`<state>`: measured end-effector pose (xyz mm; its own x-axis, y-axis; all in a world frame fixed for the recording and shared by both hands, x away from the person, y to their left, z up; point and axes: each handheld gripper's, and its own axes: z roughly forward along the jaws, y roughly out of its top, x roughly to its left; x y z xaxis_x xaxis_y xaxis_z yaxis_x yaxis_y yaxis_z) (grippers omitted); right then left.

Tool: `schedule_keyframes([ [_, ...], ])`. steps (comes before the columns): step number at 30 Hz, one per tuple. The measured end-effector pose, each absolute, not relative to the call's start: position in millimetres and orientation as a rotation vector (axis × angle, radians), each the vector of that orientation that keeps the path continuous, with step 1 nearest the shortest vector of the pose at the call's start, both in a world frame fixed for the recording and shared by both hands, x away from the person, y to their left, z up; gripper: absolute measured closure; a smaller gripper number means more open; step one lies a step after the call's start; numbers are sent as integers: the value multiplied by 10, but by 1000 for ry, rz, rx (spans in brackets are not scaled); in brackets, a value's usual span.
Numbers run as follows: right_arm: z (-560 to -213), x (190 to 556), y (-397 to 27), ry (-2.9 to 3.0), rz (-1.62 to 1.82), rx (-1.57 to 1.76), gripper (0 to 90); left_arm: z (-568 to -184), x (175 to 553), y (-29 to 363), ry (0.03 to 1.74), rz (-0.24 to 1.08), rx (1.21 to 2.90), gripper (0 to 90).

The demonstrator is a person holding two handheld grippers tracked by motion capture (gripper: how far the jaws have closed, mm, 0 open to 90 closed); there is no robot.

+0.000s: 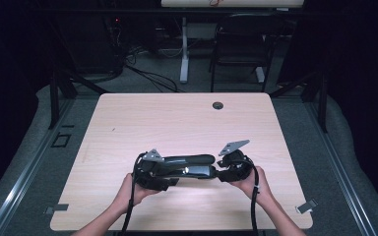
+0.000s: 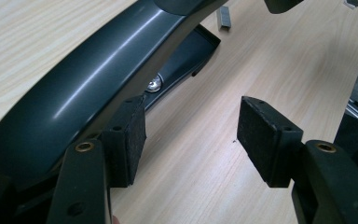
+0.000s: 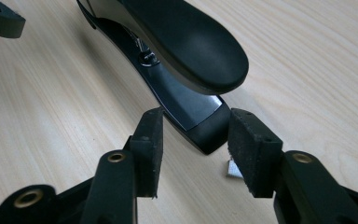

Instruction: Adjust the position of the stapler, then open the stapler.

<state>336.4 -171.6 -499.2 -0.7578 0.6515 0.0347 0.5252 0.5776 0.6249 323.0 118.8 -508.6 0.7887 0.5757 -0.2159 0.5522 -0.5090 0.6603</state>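
A black stapler (image 1: 187, 164) lies on the wooden table (image 1: 177, 118) with its top arm (image 3: 186, 42) lifted off its base (image 3: 191, 107). My right gripper (image 1: 222, 174) comes at it from the right. In the right gripper view its jaws (image 3: 196, 149) are shut on the front tip of the base, one pad on each side. My left gripper (image 1: 173, 181) sits at the stapler's other end. In the left gripper view its jaws (image 2: 191, 135) stand open over bare table, with the stapler's arm (image 2: 88, 79) outside the left pad (image 2: 126, 140). A short strip of staples (image 2: 223, 18) lies on the table beyond.
The strip of staples (image 3: 233, 169) peeks out by the right pad. A round cable hole (image 1: 218, 105) sits near the table's far edge. Behind the table stand a dark chair (image 1: 241, 44) and a white desk leg (image 1: 183, 54). Dark floor surrounds the table.
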Motion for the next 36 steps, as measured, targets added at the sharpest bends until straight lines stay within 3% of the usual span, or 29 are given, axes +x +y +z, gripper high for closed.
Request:
schedule_keyframes([
  [20,-5139,3362,-1593,2660,878,968,575,-5167,3202,1011,796,67,2216,468],
  [32,-5269,3357,-1486,2641,856,963,693,-5322,3179,711,770,133,2238,622],
  [36,-5330,3374,-1444,2629,841,972,757,-5344,3182,670,778,178,2226,731],
])
